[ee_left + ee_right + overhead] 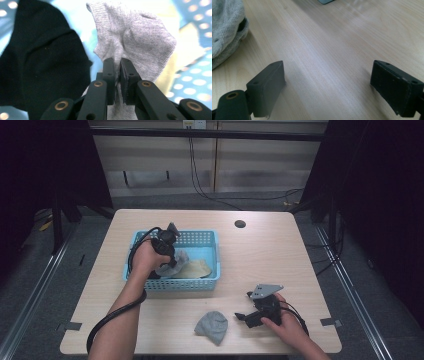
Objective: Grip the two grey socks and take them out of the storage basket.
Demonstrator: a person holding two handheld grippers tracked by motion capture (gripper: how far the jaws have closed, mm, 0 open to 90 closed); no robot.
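My left gripper [118,75] is shut on a light grey sock [140,42], pinching a fold of it between the pads. In the high view the left gripper [167,262] reaches down into the blue basket [200,237], where the grey sock [175,262] lies over a beige cloth [197,268]. A black garment [42,62] lies beside the sock in the basket. My right gripper [243,316] rests low over the table near the front, jaws wide open with bare wood between them [328,77]. A second grey sock [211,326], bunched up, lies on the table just left of it [225,27].
The blue basket has perforated walls and stands at the table's middle left. A round cable hole [240,224] sits near the far edge. Cables trail from both grippers towards the front edge. Dark curtains and metal rails flank the wooden table [280,260].
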